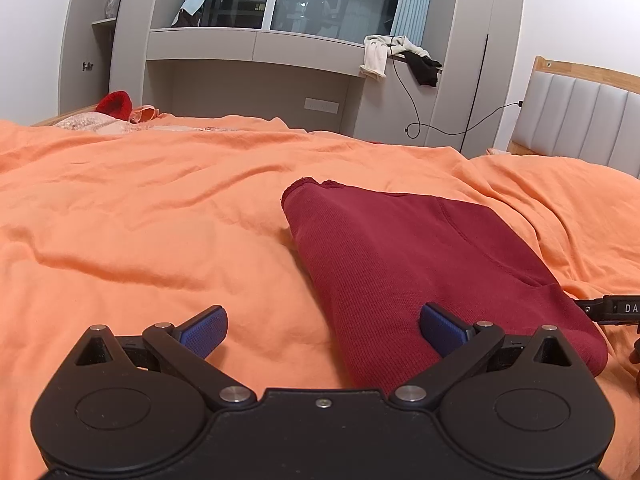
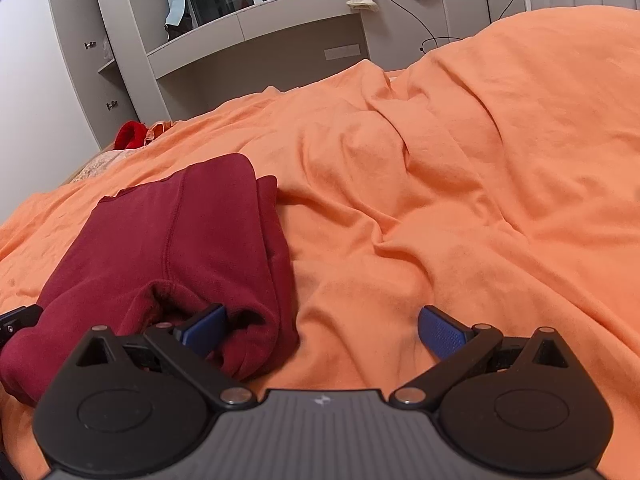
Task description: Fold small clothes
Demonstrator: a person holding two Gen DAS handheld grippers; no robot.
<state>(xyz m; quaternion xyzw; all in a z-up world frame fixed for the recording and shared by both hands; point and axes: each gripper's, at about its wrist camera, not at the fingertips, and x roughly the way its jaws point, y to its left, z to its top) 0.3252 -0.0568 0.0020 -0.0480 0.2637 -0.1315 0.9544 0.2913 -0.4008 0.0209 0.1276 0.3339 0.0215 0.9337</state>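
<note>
Maroon garment (image 1: 420,264) on orange bed (image 1: 140,220)

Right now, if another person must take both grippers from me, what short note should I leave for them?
Left gripper: jaws open, empty, at the near left edge of the dark red knit garment.
Right gripper: jaws open, empty, its left finger against the garment's near right edge.
The garment lies folded on the orange bedsheet.
Done: at least one fold.
Left: possibly another fold; the near end looks bunched. The bright red item at the far edge is untouched.
</note>
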